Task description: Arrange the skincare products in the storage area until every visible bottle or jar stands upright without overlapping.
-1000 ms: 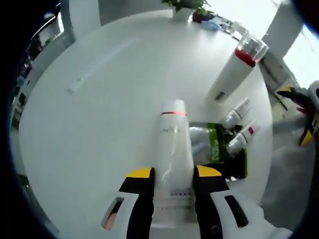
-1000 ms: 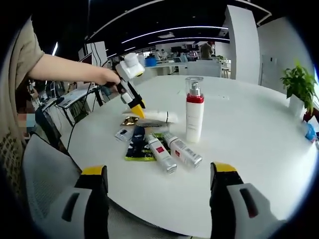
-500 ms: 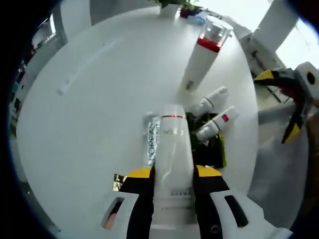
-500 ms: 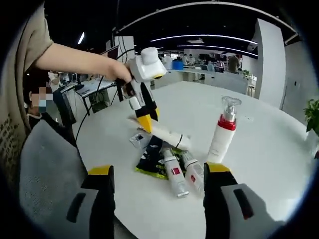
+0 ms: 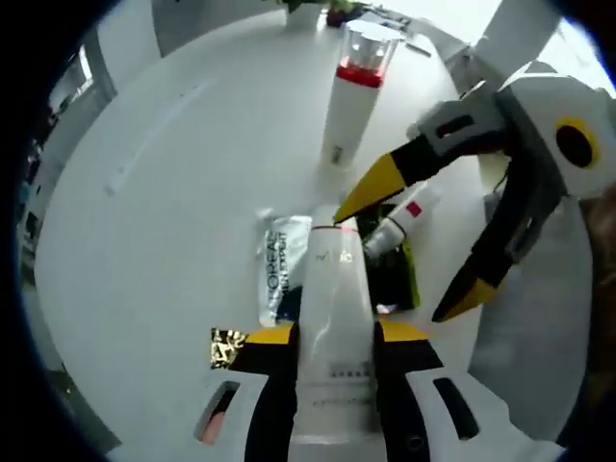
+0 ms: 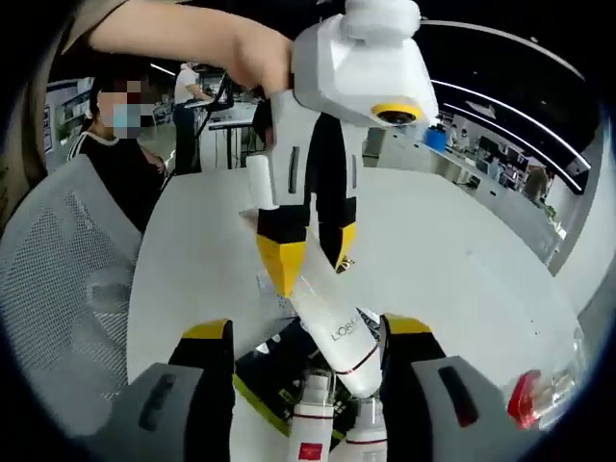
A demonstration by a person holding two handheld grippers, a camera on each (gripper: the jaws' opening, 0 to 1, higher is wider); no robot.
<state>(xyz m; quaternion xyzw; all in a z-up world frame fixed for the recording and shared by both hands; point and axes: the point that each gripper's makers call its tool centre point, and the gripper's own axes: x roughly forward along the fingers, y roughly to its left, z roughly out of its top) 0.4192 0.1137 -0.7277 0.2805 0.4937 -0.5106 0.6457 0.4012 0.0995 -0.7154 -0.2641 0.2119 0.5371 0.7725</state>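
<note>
The left gripper is clenched on a white plastic tube with a thin red band, held above the round white table. Just beyond the tube's tip lie a silver sachet, a dark green-edged packet and a small white red-labelled bottle. The right gripper, jaws spread apart and holding nothing, straddles that tip. Farther off, a tall white pump bottle with a red collar stands upright.
</note>
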